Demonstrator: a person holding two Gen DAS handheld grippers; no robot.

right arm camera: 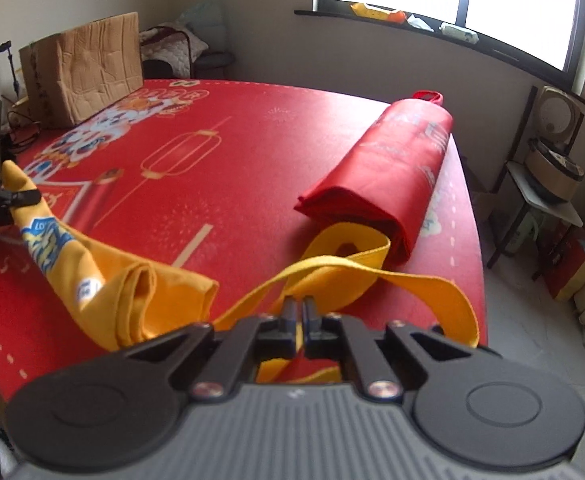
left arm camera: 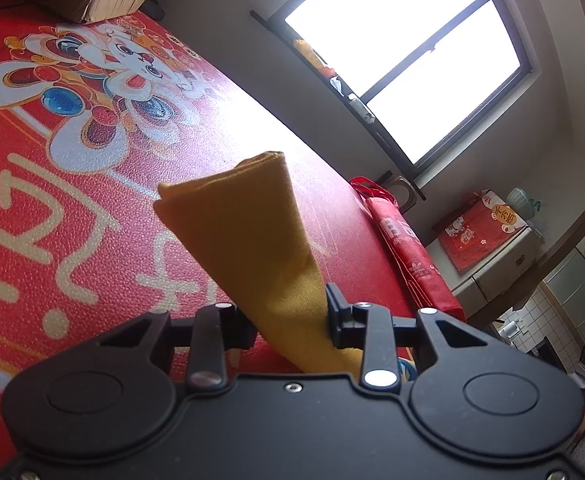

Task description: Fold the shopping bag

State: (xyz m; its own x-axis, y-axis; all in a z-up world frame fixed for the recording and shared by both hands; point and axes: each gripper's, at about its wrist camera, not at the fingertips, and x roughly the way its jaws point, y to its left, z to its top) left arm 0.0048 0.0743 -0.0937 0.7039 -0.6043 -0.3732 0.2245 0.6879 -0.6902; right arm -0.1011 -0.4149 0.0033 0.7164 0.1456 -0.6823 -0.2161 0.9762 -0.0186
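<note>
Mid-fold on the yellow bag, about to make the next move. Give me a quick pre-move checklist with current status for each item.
1. Left gripper clamped on the yellow shopping bag: ok, folded end sticks out past the jaws.
2. Right gripper holding anything: cannot tell; jaws nearly shut, the yellow handle strap lies loose just ahead.
3. Bag body folded lengthwise: ok, layers bunched in a narrow strip.
4. Handle straps tucked in: not ok, they trail loose up to the folded red bag.
5. Red bag clear of the work: not ok, a strap loop touches its near end.
6. Free space on the red tablecloth: ok.
</note>
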